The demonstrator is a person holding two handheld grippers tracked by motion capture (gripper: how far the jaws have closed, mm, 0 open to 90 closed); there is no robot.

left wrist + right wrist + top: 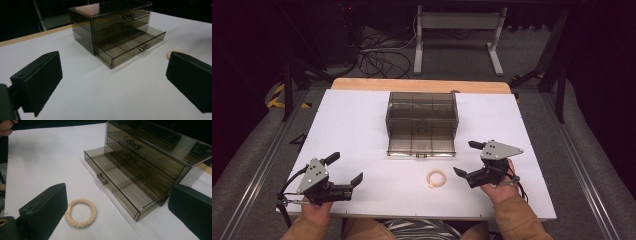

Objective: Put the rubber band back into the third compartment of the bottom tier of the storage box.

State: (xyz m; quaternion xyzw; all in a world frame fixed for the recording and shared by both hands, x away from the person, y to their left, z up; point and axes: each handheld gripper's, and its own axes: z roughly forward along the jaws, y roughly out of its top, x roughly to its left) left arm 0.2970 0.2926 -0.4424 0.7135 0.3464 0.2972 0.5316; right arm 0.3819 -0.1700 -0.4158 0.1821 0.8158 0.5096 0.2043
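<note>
From above, the braided ring lies flat on the white table, just in front of the pulled-out bottom drawer of the smoky plastic drawer box. The right gripper sits just to the ring's right, jaws spread wide and pointing leftward toward it; the left gripper is well apart on the other side, also spread wide, holding nothing. So the right hand is plainly the nearer one, and I'd say the pickup falls to it. Being round, the ring has no long axis to line up with. Nothing lies between it and the right jaws.

In the left gripper view, the two black jaws stand far apart over bare table. The drawer box is ahead, its bottom drawer open toward the camera, and a sliver of the ring peeks out above the right-hand jaw.

In the right gripper view, the ring rests close ahead, just beside the left-hand jaw and nearly touching its edge, low in the gap. The open drawer runs diagonally beyond it, divided into compartments that look empty, with its small handle facing the ring. The drawer's front wall stands between ring and compartments, so I reckon the ring must be lifted over it
</note>
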